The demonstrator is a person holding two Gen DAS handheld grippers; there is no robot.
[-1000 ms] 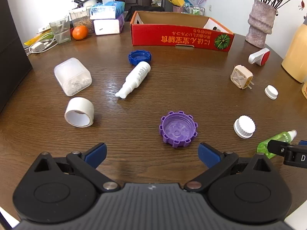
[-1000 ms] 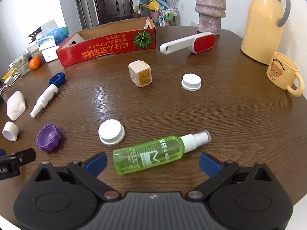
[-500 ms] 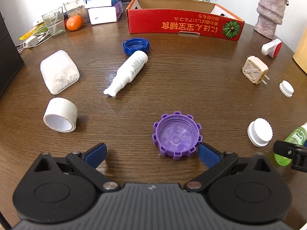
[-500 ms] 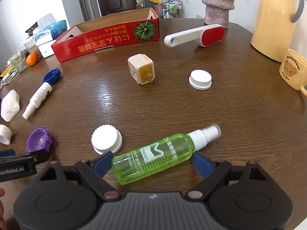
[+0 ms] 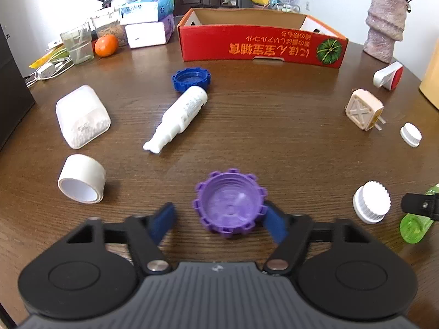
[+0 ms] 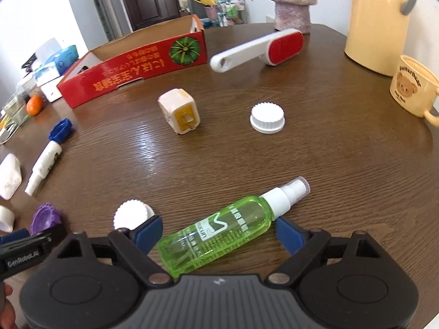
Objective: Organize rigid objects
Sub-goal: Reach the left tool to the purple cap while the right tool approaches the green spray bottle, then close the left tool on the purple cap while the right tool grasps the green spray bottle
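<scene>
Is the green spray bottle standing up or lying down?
Lying down: the green spray bottle rests on its side on the table, nozzle pointing away.

the green spray bottle (image 5: 414, 226) is cut by the left wrist view's right edge and partly covered by a black finger. the vase (image 6: 292, 2) loses its top at the right wrist frame's upper edge. the yellow mug (image 6: 411, 87) handle runs out of frame. print on the red box (image 5: 260, 45) is blurred, unreadable.
</scene>
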